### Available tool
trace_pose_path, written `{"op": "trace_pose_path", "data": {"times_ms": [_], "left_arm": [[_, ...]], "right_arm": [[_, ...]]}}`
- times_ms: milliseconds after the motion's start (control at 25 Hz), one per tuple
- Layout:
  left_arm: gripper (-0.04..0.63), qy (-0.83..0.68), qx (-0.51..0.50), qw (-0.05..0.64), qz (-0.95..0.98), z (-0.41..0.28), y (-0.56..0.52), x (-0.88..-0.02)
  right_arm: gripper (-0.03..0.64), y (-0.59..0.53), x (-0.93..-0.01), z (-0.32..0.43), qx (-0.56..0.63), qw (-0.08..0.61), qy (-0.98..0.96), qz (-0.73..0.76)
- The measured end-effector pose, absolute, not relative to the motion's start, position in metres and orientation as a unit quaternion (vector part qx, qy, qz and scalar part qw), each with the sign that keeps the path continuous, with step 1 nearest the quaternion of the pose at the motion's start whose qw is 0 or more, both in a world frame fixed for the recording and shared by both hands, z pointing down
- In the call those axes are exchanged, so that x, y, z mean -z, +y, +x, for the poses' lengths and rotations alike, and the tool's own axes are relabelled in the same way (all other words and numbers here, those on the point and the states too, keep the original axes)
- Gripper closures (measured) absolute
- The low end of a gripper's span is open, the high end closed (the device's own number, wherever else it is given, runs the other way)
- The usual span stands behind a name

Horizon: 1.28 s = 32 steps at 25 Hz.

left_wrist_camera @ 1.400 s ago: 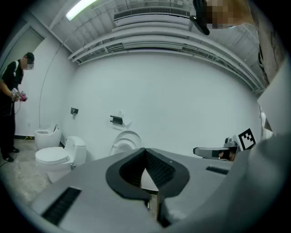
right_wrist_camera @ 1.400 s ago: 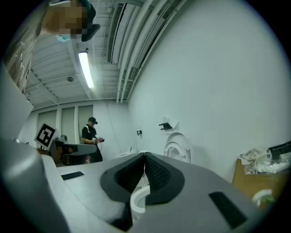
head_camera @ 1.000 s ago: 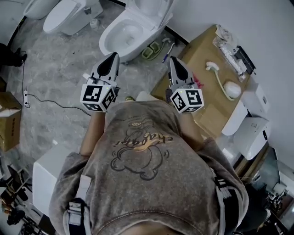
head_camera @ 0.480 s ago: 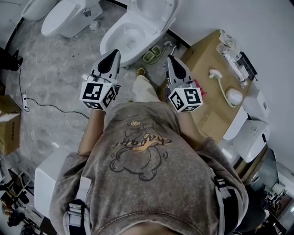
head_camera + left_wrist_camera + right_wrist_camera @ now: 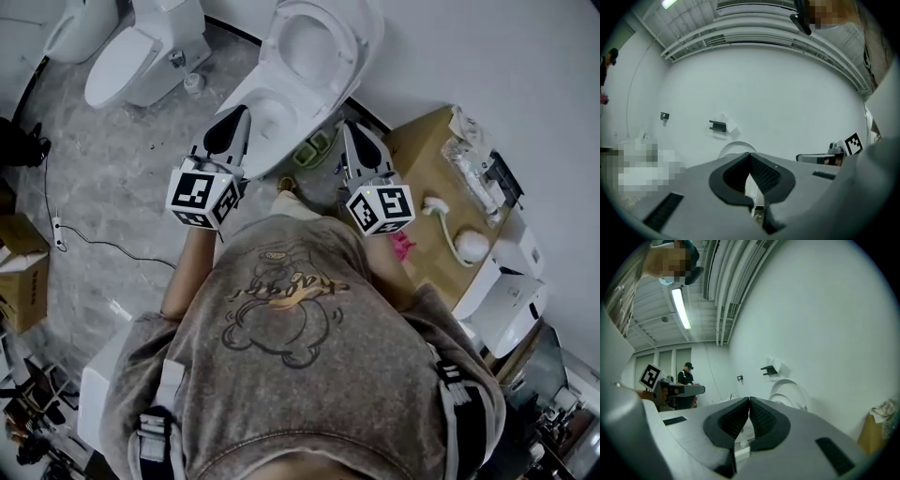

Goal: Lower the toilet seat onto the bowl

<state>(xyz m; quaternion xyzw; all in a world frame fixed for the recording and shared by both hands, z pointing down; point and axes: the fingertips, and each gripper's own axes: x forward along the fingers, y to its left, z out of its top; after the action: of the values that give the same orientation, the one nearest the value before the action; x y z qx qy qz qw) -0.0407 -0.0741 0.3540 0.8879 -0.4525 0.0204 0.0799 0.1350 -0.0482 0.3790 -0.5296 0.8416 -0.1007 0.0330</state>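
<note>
In the head view the person's shirt (image 5: 291,356) fills the whole lower half of the frame and covers the floor below it. The left gripper (image 5: 234,120) stands in front of the near rim of the toilet bowl (image 5: 272,108), so this part of the rim is hidden. The right gripper (image 5: 349,131) is just right of the bowl. Small green things lie on the floor beside the bowl, but they are too small to name.

The toilet seat (image 5: 319,47) is at the top centre of the frame. It stands raised, off the bowl, and its top is cut by the frame edge.

In the left gripper view the jaws of the left gripper (image 5: 750,154) are pressed together with nothing between them. Only the top arc of the seat (image 5: 736,146) shows above them, and the bowl is hidden behind them. In the right gripper view the right gripper (image 5: 749,400) also has its jaws together and holds nothing. The seat (image 5: 787,392) shows to the right of them as a white arc.

The floor (image 5: 112,187) is grey with a stone pattern, and a thin cable (image 5: 94,246) lies on it at the left. Two more toilets (image 5: 141,56) stand in the upper left. A white wall (image 5: 487,56) fills the upper right, and below it is a cardboard box (image 5: 422,159) with a brush (image 5: 450,230) on top. Another person (image 5: 686,373) stands far back in the room.
</note>
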Motion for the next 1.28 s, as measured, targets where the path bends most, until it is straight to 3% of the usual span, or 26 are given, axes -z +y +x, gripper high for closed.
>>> {"op": "trace_pose_path", "data": {"times_ms": [720, 880, 1040, 1080, 1280], "left_arm": [[0.577, -0.401, -0.028, 0.074, 0.913, 0.021, -0.199, -0.344], [0.494, -0.382, -0.034, 0.072, 0.921, 0.025, -0.210, -0.344], [0.379, -0.359, -0.044, 0.062, 0.930, 0.026, -0.224, -0.346], [0.340, -0.352, -0.050, 0.061, 0.933, 0.028, -0.228, -0.347], [0.277, -0.320, -0.068, 0.052, 0.943, 0.038, -0.259, -0.350]], "right_arm": [[0.586, -0.147, -0.382, 0.184, 0.130, 0.068, 0.823, -0.548], [0.572, -0.150, -0.384, 0.194, 0.138, 0.077, 0.804, -0.574], [0.387, -0.162, -0.388, 0.194, 0.141, 0.076, 0.793, -0.588], [0.369, -0.167, -0.388, 0.194, 0.135, 0.071, 0.792, -0.590], [0.353, -0.199, -0.383, 0.195, 0.101, 0.046, 0.802, -0.587]]}}
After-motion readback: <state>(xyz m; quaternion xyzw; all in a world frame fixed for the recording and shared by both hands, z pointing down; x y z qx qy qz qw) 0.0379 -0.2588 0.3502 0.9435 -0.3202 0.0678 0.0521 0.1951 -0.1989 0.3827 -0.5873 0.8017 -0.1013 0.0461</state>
